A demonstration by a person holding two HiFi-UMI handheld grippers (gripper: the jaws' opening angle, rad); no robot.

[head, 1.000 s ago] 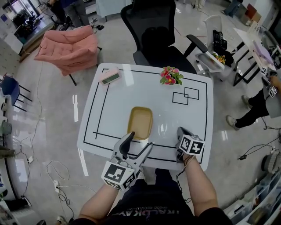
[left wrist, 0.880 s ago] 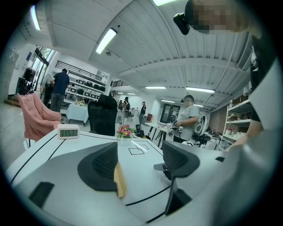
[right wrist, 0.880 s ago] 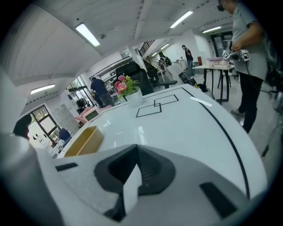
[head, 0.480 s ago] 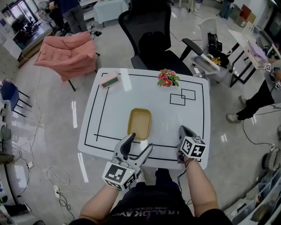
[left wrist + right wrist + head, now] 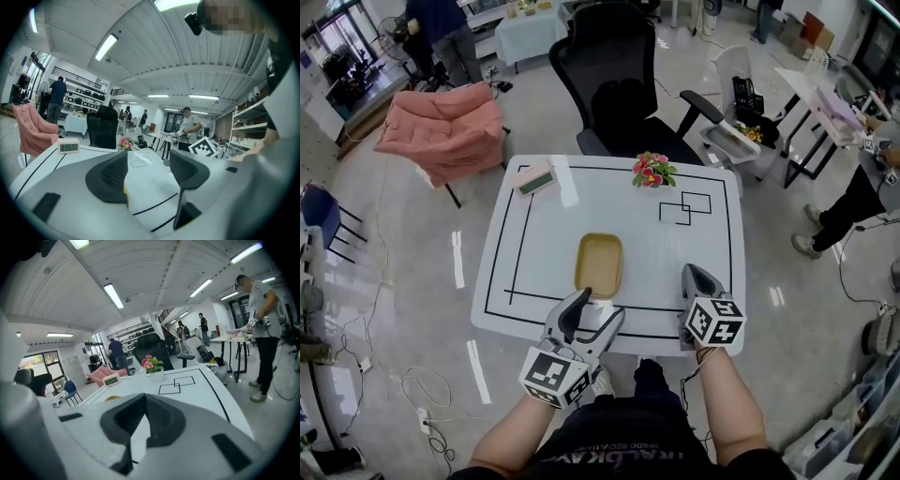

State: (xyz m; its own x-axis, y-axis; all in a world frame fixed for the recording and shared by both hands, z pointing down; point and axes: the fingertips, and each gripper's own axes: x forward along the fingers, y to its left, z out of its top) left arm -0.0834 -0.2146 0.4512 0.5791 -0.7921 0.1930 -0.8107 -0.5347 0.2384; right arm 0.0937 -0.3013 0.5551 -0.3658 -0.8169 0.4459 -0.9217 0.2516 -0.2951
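**Left gripper** (image 5: pixel 595 312): jaws spread, nothing between them. It has drawn back slightly toward 6 o'clock since a second ago. Its tips are now just short of the tray (image 5: pixel 599 264) and do not touch it.

**Right gripper** (image 5: pixel 694 279): jaws pressed together, empty, as before. It sits over the near edge of the table (image 5: pixel 534 244), at 4 o'clock of the tray and apart from it. It has tilted up, so its view shows less of the tray.

**Tray**: tan, empty, unmoved. It lies mid-table toward the near edge, at 12 o'clock of the left gripper.

**Clock** (image 5: pixel 534 178): at 11 o'clock of the tray, unmoved.

**Flowers** (image 5: pixel 652 171): at 1 o'clock of the tray, unmoved.

**Judgement**: neither gripper has hold of the tray yet.
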